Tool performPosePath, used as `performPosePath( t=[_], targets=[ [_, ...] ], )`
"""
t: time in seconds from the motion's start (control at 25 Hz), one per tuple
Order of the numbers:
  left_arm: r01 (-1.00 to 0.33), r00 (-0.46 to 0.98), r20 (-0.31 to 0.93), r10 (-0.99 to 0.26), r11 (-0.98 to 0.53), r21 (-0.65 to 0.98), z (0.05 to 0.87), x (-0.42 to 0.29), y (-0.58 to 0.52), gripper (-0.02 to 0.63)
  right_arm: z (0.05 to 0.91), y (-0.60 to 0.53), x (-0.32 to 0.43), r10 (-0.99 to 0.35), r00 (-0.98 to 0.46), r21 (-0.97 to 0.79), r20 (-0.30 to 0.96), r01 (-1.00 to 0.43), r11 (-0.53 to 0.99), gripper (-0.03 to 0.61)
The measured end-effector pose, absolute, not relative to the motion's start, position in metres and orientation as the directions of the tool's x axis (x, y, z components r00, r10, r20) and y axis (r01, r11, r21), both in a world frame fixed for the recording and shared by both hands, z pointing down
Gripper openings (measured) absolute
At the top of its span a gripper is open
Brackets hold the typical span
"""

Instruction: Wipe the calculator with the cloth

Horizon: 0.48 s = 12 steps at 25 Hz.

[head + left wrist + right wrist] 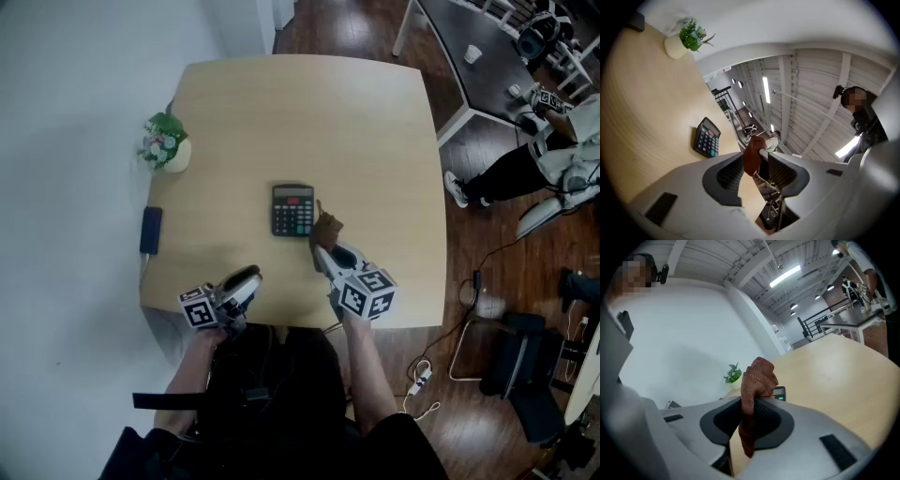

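**Head view.** We see the calculator [292, 210] lying flat, keys up, at the middle of the table [375, 122]. Just right of it in the frame, the right gripper [322, 251] has its jaws closed on a brown cloth [328, 227]. In the right gripper view the cloth bunches above the jaw tips and hangs below them. The cloth sits beside the calculator's lower right corner; we cannot tell whether the two touch. The left gripper [247, 279], at lower left near the table edge, holds its jaws partly apart and grips nothing. A plant [166, 142] and a dark device [150, 230] stand along the table's left edge.
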<state>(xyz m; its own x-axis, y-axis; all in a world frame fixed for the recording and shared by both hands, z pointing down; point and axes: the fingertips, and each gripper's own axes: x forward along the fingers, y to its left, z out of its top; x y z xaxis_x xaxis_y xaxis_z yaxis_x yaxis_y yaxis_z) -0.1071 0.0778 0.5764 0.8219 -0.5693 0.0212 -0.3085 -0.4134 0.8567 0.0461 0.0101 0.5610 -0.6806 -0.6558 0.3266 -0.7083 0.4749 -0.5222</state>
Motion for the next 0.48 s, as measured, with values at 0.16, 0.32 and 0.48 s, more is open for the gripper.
performPosePath(
  t=[0.16,0.32,0.48],
  targets=[
    [-0.337,0.849,0.111,-0.517,-0.368,0.867,0.613,-0.073,0.054,0.147,0.576,-0.026,0.040,-0.617,-0.691,-0.477,0.376,-0.716,0.510,0.063],
    [-0.353,0.871,0.173,-0.460,-0.341,0.871,0.642,-0.056,0.040,0.147,0.586,-0.055,0.007,-0.554,-0.724,-0.455,0.412,-0.690,0.563,0.063],
    [-0.317,0.883,0.158,-0.441,-0.315,0.894,0.665,-0.055,0.022,0.149,0.607,-0.079,-0.034,-0.478,-0.730,-0.424,0.489,-0.678,0.600,0.063]
  ],
)
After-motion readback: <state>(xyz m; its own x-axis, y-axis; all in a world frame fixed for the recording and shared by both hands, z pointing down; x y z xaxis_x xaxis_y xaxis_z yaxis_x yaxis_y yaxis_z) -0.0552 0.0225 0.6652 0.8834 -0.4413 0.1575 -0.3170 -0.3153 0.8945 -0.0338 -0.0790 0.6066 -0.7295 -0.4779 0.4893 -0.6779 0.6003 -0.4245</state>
